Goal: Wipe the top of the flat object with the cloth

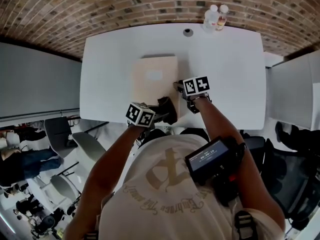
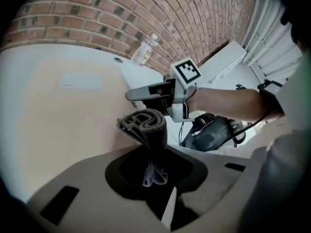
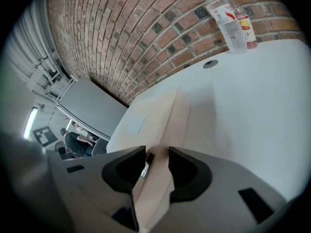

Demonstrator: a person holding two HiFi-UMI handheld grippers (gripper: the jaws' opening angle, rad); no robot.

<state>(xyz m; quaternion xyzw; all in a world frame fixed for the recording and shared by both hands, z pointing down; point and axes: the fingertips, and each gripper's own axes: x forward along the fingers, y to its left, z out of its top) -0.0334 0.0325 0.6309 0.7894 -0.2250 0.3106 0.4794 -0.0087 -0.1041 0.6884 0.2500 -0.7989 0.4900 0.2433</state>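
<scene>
A flat tan box (image 1: 154, 76) lies in the middle of the white table (image 1: 230, 69). My right gripper (image 1: 179, 86) is at the box's near right corner, and in the right gripper view its jaws (image 3: 158, 166) are shut on the box's edge (image 3: 167, 115). My left gripper (image 1: 162, 115) hovers at the table's front edge just short of the box, shut on a dark grey folded cloth (image 1: 166, 109). In the left gripper view the cloth (image 2: 146, 127) sticks up out of the jaws, with the box top (image 2: 63, 110) to its left and the right gripper (image 2: 141, 93) beyond it.
Two plastic bottles (image 1: 215, 16) stand at the table's far edge by the brick wall, next to a round cable hole (image 1: 187, 32). Chairs (image 1: 87, 144) sit at the near left. A grey partition (image 1: 30, 79) is on the left and another table (image 1: 295, 94) on the right.
</scene>
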